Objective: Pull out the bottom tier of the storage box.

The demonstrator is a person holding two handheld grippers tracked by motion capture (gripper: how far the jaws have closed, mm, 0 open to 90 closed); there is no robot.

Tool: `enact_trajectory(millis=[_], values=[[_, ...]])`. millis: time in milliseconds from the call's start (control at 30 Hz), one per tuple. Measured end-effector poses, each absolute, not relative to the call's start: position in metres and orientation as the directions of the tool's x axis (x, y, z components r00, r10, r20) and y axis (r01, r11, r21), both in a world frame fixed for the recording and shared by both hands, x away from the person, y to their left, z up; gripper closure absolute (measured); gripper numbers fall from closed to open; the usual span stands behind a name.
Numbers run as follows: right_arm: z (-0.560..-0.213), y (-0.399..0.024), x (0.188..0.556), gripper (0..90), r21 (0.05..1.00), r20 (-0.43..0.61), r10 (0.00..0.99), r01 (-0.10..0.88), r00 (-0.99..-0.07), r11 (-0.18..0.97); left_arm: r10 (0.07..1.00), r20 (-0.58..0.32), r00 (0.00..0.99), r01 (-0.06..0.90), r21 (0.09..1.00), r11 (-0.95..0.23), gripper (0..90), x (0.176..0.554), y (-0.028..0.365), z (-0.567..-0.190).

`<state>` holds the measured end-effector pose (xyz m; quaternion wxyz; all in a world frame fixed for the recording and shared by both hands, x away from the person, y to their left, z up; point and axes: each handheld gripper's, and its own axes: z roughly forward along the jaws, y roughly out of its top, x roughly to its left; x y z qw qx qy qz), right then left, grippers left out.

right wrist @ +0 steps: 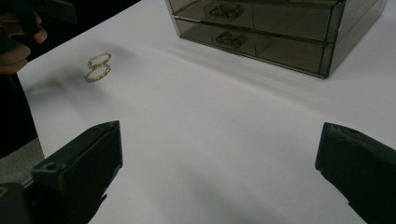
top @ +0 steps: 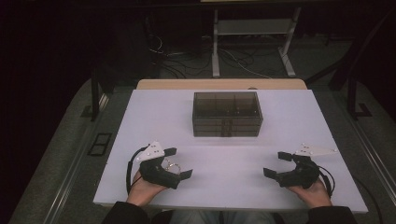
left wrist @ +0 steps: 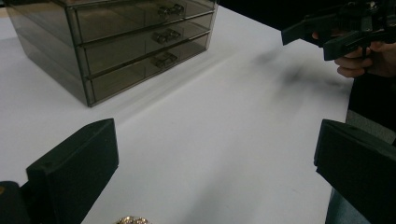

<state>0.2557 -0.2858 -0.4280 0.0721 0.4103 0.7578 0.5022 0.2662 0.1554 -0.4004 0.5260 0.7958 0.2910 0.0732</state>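
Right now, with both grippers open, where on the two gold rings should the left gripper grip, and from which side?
The gold rings lie flat on the white table, touching, just ahead of the open left gripper. Lying flat, they probably call for coming down from above, the jaws straddling one ring's band across its width. A sideways approach would likely just push them along.

A lab or test room is suggested rather than a home. A bare white table [top: 299, 121] is set in a dark, unfurnished space, and behind the table loose cables [top: 187, 60] are strewn across a grey carpeted floor [top: 60, 154]. Beyond the cables, the metal legs of a stand [top: 215, 46] are seen. Left of the table, a floor socket plate [top: 99, 143] is let into the floor beside a black post.
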Motion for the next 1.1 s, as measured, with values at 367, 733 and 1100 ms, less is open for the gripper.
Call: enact_trajectory(millis=[367,733,1100], values=[[-0.428,-0.286,0.255,0.1,0.82,0.3,0.695,0.549,-0.653,0.161,0.523,-0.183,0.832,0.385,0.87,-0.309,0.0,0.274,0.139,-0.388],[-0.428,-0.284,0.255,0.0,0.818,0.302,0.693,0.552,-0.655,0.165,0.51,-0.186,0.84,0.388,0.863,-0.324,0.0,0.284,0.121,-0.383],[-0.428,-0.284,0.255,0.0,0.819,0.296,0.692,0.548,-0.658,0.17,0.504,-0.191,0.842,0.39,0.861,-0.325,0.0,0.293,0.106,-0.382]])
